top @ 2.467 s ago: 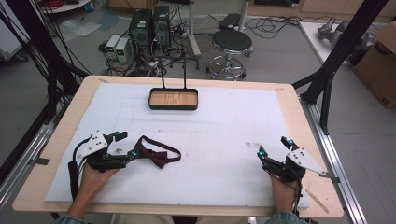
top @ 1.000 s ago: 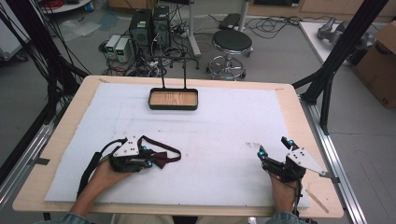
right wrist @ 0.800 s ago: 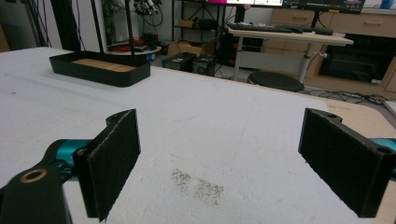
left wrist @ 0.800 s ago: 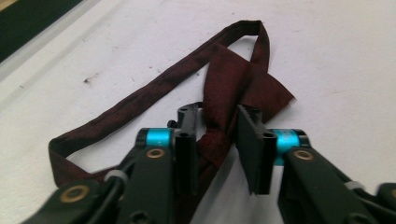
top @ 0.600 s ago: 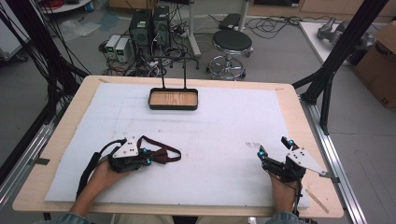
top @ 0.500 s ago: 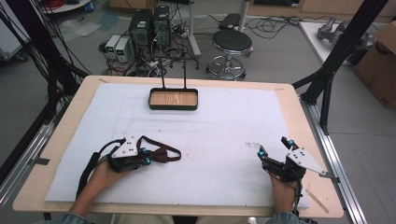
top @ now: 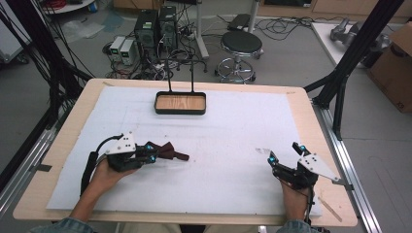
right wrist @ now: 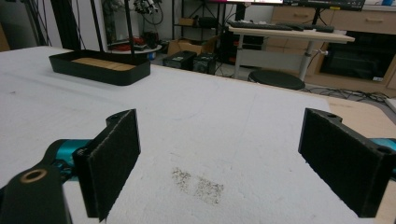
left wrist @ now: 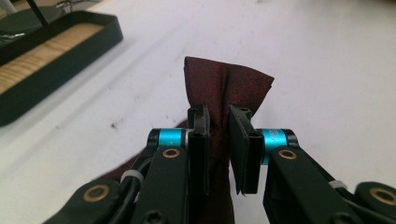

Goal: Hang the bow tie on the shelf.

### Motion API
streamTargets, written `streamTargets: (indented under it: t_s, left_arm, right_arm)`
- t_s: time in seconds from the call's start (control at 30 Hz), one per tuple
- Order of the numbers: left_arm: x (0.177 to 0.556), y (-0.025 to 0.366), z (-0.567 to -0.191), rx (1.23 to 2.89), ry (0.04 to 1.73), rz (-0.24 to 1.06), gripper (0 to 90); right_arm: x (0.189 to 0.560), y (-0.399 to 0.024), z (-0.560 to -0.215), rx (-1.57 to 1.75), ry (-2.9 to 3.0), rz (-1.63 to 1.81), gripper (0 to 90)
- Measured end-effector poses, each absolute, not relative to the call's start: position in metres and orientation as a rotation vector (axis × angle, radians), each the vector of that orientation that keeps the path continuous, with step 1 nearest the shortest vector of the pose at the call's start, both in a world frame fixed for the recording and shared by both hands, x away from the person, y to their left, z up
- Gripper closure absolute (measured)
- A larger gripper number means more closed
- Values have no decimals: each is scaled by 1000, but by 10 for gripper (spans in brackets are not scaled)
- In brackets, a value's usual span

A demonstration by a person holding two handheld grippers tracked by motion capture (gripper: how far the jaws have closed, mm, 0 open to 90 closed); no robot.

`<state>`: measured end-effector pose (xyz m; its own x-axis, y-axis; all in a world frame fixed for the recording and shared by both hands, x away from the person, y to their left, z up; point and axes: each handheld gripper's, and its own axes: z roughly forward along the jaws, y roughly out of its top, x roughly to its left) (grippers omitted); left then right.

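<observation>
Left gripper (left wrist: 218,135): clamped on dark red bow tie (left wrist: 227,86), near-left of table (top: 311,116) | right gripper (right wrist: 219,158): jaws wide, nothing held | bow tie judged light, limp, non-fragile; best pinched at knot.

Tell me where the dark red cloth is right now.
The dark red cloth is pinched in the left gripper, at the table's near left in the high view, well short of the black tray.
</observation>
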<state>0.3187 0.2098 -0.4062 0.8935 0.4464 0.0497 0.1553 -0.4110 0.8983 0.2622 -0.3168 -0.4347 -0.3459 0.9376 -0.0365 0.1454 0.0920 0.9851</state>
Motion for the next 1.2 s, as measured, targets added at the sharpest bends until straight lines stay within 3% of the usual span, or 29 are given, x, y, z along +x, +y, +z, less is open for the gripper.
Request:
streamTargets:
  t_s: [0.5,1.2]
  left_arm:
    - [365,218,-351,1850,500,319,781]
    - [424,220,-314,1547,537,204,781]
  right_arm:
    - [262,-317,-435,1092,1617,1331,117]
    - [263,-317,-435,1092,1627,1334,117]
